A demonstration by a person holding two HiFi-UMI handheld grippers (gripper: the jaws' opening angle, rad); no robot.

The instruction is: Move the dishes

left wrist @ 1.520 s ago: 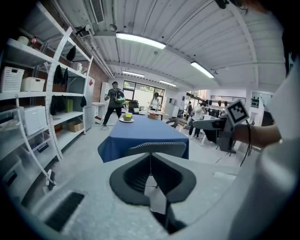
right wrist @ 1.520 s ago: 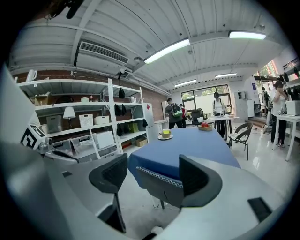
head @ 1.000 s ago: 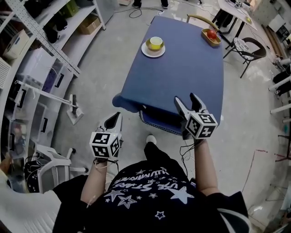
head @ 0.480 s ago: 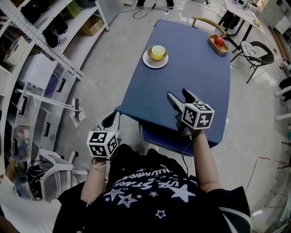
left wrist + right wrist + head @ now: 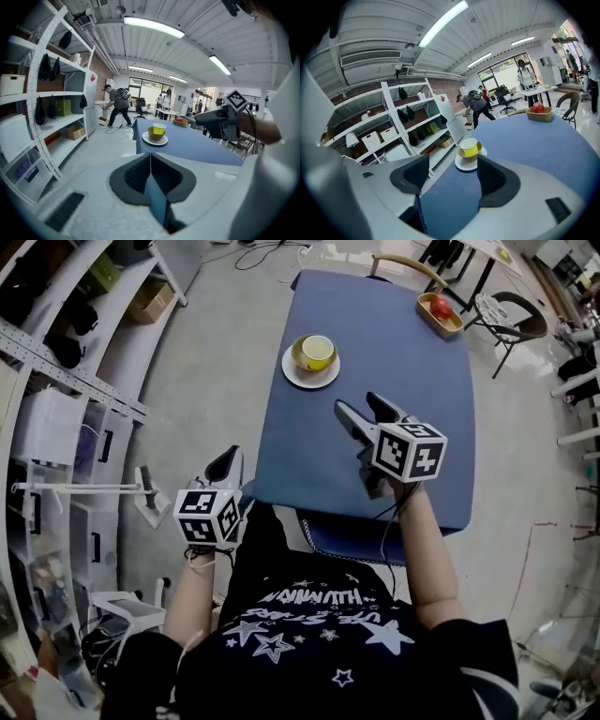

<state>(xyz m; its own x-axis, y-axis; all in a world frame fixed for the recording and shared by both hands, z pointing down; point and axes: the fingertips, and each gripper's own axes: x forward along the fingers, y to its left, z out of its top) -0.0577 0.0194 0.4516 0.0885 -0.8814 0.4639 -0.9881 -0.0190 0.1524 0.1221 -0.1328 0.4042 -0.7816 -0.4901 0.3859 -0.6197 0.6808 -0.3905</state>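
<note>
A yellow cup [image 5: 318,352] stands on a white saucer [image 5: 298,374] at the far left of the blue table [image 5: 412,371]. My right gripper [image 5: 362,412] hangs over the table's middle, short of the cup and to its right. It is open; its jaws have just been closing a little with nothing between them. In the right gripper view the cup [image 5: 469,147] and saucer [image 5: 465,164] sit ahead of the right gripper [image 5: 451,163]. My left gripper [image 5: 228,463] is shut and empty, beside the table's near left corner. The left gripper view shows the left gripper [image 5: 150,158] below the cup [image 5: 158,131].
A wooden tray [image 5: 434,319] with a red apple [image 5: 438,307] sits at the table's far right corner. Metal shelving [image 5: 66,362] runs along the left. Chairs [image 5: 511,324] stand beyond the table. People [image 5: 118,104] stand far off in the room.
Both grippers have moved forward toward the table. The right one has gone from the near edge to over the tabletop, nearer the cup. The left one has come up to the near left corner.
</note>
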